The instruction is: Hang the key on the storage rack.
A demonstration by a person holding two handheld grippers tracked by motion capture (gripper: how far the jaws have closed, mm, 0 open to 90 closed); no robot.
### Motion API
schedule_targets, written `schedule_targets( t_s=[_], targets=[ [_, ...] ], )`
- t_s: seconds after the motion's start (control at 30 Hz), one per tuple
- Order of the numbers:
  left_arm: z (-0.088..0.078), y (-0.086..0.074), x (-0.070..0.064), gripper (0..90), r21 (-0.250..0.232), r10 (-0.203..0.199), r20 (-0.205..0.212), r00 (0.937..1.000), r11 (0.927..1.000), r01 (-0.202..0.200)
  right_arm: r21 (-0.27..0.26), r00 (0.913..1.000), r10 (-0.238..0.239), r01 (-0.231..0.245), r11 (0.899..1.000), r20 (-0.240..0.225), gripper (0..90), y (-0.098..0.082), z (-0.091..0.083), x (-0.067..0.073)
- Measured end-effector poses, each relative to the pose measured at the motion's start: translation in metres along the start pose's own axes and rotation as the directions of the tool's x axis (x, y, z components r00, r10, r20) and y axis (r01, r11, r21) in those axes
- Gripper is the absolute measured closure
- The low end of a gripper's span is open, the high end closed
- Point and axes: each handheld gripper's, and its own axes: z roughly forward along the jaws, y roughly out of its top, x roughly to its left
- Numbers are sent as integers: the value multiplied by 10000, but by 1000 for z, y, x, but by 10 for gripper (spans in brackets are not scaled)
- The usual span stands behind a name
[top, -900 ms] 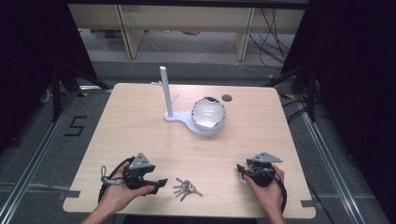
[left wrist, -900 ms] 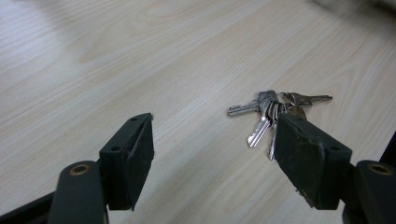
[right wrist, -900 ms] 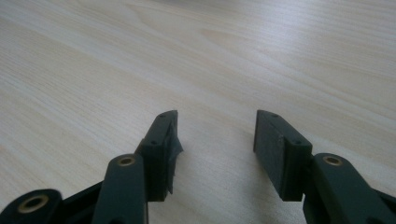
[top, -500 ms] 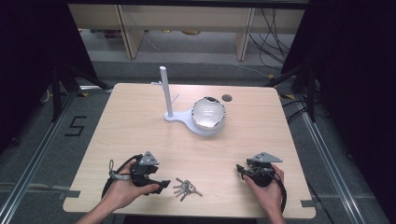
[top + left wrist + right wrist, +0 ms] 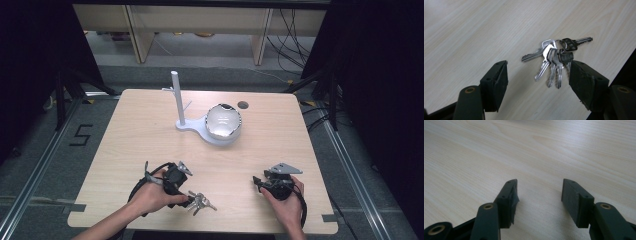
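Note:
A bunch of several keys (image 5: 201,201) on a ring lies on the wooden table (image 5: 150,130) near its front edge. My left gripper (image 5: 190,196) is right beside the bunch, tips at its left side. In the left gripper view the keys (image 5: 554,55) lie flat on the wood just ahead of the left gripper (image 5: 537,65), whose jaws stand wide apart; the right pad's tip is by the key bows, and the pads do not press on them. My right gripper (image 5: 256,181) rests at the front right. In its own view the right gripper (image 5: 539,182) is open over bare wood.
At the table's middle back stands a white post (image 5: 176,97) on a flat white base, with a shiny round dome (image 5: 223,121) on the same base. A small dark round hole (image 5: 243,105) lies behind it. The front edge runs just below the keys.
My left hand has moved right along the front edge and brought its gripper up to the keys. The right hand has kept still.

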Motion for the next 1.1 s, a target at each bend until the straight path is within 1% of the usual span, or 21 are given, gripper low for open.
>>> schedule_targets(
  t_s=[0.1,0.17,0.2,0.23,0.3,0.43,0.47,0.5,0.57,0.6,0.63,0.67,0.7,0.73,0.8,0.87,0.9,0.93,0.97,1.03,1.1],
  targets=[
    [5,6,-5,307,459,905,122,9958,9948,-909,16,10000,-26,26,10000,-15,471,0,0,0],
    [7,8,-7,305,566,1032,130,9946,9930,-1038,14,10000,-46,46,10000,-7,470,0,0,0],
    [9,8,-8,305,689,1147,170,9933,9909,-1156,6,9999,-2,2,10000,-101,470,0,1,0],
    [13,10,-9,299,814,1260,245,9917,9885,-1276,64,10000,-6,6,10000,-37,469,0,0,1],
    [16,11,-10,292,971,1155,322,9928,9882,-1181,70,10000,-12,12,10000,-32,468,0,0,1],
    [24,15,-11,268,1314,1250,377,9914,9829,-1289,78,10000,-6,6,10000,-53,468,0,0,1],
    [26,17,-11,260,1504,1357,388,9900,9787,-1401,54,9999,3,-2,10000,-107,467,0,1,1],
    [29,19,-11,256,1698,1539,384,9873,9727,-1582,-3,9998,-202,202,9998,19,466,0,1,0],
    [32,23,-12,252,1777,1820,310,9828,9666,-1846,-35,9996,-277,277,9996,45,464,0,1,0],
    [34,25,-12,247,1919,2012,341,9790,9600,-2040,-37,9996,-273,274,9996,43,463,0,1,0],
    [36,27,-13,246,1977,2037,386,9783,9581,-2073,-39,9996,-273,274,9996,35,463,0,1,0],
    [36,27,-13,246,1977,2037,386,9783,9581,-2073,-26,9999,-100,100,9999,-30,463,0,1,0],
    [39,29,-14,243,2104,2070,477,9772,9543,-2124,-68,9998,-204,204,9998,-10,462,0,2,0],
    [39,29,-14,240,2104,2070,477,9772,9543,-2124,-29,9996,-287,287,9996,40,461,0,1,-1],
    [43,31,-14,239,2234,2211,502,9740,9480,-2267,-37,9996,-272,272,9996,19,459,0,1,0],
    [44,31,-15,238,2219,2167,496,9750,9494,-2223,-34,9996,-278,278,9996,19,458,0,1,0],
    [46,30,-15,239,2248,2341,453,9711,9448,-2383,-34,9996,-280,280,9996,14,458,0,1,0],
    [46,30,-15,240,2248,2341,453,9711,9448,-2383,-34,9996,-280,280,9996,14,458,0,1,0],
    [47,29,-16,240,2304,2431,448,9690,9413,-2468,-31,9995,-303,303,9995,17,457,0,1,-1],
    [48,28,-17,241,2323,2489,482,9673,9391,-2532,-71,9996,-281,281,9996,-15,457,0,2,-1],
    [48,28,-17,248,2258,2538,430,9663,9397,-2569,-92,9996,-272,272,9996,-26,457,0,2,-1]
  ],
)
